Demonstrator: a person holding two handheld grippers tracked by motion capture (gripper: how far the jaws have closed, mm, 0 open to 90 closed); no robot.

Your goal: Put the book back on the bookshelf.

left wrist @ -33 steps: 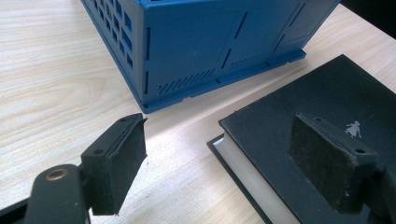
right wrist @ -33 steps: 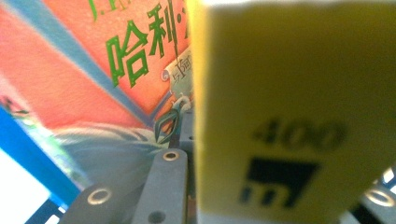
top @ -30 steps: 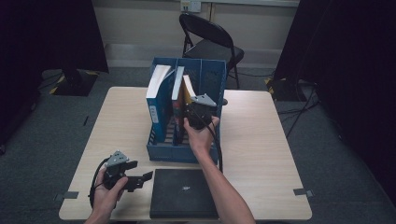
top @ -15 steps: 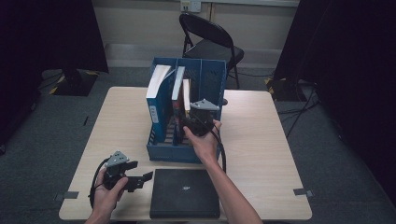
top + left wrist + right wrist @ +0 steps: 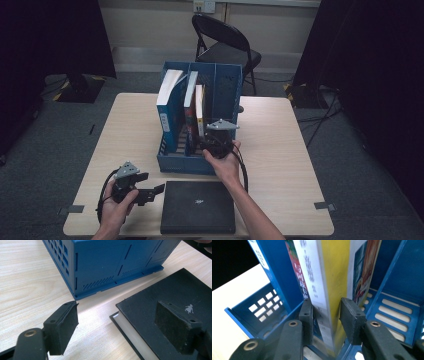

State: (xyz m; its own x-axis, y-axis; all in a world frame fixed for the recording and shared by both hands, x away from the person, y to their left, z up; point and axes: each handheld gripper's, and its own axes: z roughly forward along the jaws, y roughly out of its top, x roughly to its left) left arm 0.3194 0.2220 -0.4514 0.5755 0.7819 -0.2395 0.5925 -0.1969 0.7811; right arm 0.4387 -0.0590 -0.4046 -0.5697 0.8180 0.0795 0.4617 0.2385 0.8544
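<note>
Right claw (image 5: 325, 320) straddling a yellow book (image 5: 329, 277) in the blue rack (image 5: 220, 87).

Nearest, the left claw (image 5: 150, 192) rests spread and empty, its tips over the near corner of a black book (image 5: 199, 207) lying flat on the tabletop (image 5: 285, 150). Beyond, the right claw has sunk lower along the yellow book's spine and its jaws have just been closing around it; whether the pads press yet is unclear. The book stands upright between other books in the rack's middle compartment, so it seems to be being seated there.

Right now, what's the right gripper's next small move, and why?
Probably close fully on the yellow book. The right gripper straddles its spine in the blue rack, jaws just closing; the left pad touches, the right pad looks just clear.
</note>
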